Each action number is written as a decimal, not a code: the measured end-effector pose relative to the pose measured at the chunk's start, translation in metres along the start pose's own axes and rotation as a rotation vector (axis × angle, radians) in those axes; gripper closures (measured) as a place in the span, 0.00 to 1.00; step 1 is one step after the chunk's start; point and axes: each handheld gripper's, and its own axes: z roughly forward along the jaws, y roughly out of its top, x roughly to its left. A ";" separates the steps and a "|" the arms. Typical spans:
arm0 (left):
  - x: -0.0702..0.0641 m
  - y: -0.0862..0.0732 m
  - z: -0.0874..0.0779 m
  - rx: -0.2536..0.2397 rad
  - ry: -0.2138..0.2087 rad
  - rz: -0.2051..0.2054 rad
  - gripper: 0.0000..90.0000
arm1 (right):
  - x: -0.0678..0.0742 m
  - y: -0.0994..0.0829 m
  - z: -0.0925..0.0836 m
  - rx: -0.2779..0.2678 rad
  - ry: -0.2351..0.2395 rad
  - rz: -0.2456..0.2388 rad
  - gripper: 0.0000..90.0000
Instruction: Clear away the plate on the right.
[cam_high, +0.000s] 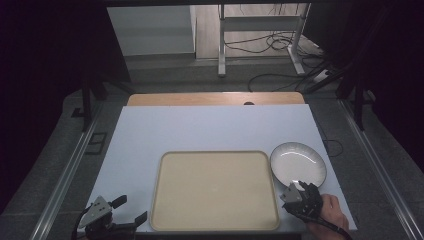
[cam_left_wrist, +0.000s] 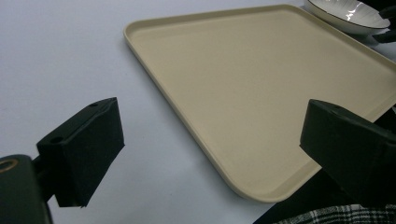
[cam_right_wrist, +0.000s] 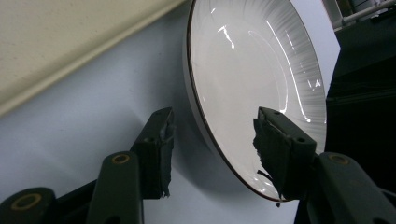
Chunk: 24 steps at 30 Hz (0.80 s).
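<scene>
A white plate with a dark rim sits on the table just right of a beige tray. My right gripper is at the plate's near edge, open, its jaws straddling the rim: one jaw over the plate's inside, the other outside above the table. My left gripper rests at the front left corner of the table, open and empty, pointing toward the tray. The plate shows at the far corner of the left gripper view.
The pale table top extends far beyond the tray, with a wooden strip at its back edge. Beyond it are floor cables and a metal stand. A hand holds the right gripper at the front right.
</scene>
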 end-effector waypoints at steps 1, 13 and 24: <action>0.000 0.000 0.000 0.000 0.000 0.000 0.07 | 0.000 0.000 0.001 0.002 -0.006 -0.010 0.55; 0.000 0.000 0.000 0.001 0.000 0.001 0.07 | 0.003 0.005 0.009 0.039 -0.051 -0.135 0.67; 0.000 0.000 0.000 0.001 0.000 0.001 0.07 | 0.010 0.008 0.016 0.079 -0.079 -0.237 0.75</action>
